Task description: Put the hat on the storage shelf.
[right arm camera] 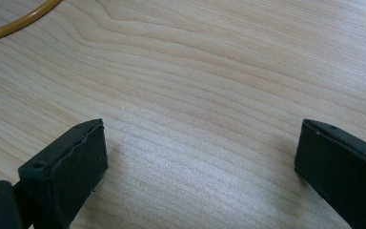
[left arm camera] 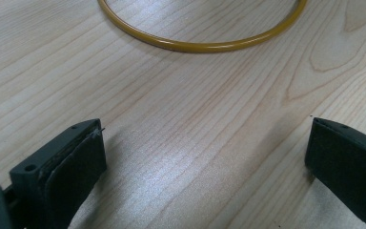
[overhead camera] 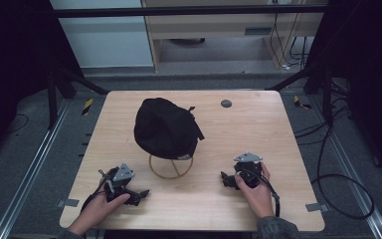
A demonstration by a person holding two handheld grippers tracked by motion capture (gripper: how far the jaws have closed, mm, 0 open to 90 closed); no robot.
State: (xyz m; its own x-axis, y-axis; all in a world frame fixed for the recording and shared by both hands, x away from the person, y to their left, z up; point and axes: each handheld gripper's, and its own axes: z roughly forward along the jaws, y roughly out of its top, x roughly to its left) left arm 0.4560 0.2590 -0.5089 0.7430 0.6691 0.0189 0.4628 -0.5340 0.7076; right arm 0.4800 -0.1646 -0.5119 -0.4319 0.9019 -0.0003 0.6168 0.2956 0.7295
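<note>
A black cap (overhead camera: pixel 165 127) rests on a stand whose yellow wire ring base (overhead camera: pixel 171 168) lies on the wooden table (overhead camera: pixel 258 124). My left gripper (overhead camera: pixel 138 195) lies low on the table at the front left, held by a hand, its jaws wide apart over bare wood. In the left gripper view the yellow ring (left arm camera: pixel 205 45) curves just ahead of the left gripper (left arm camera: pixel 205 157). My right gripper (overhead camera: pixel 227 179) rests at the front right, pointing left, open and empty. The right gripper (right arm camera: pixel 200 157) faces bare wood, with a bit of the ring (right arm camera: pixel 16 24) at top left.
A small dark round disc (overhead camera: pixel 226 103) sits near the table's far edge. Cables (overhead camera: pixel 338 184) trail on the floor to the right. Metal rails (overhead camera: pixel 30 169) run along both sides of the table. A cabinet (overhead camera: pixel 229 30) stands beyond it.
</note>
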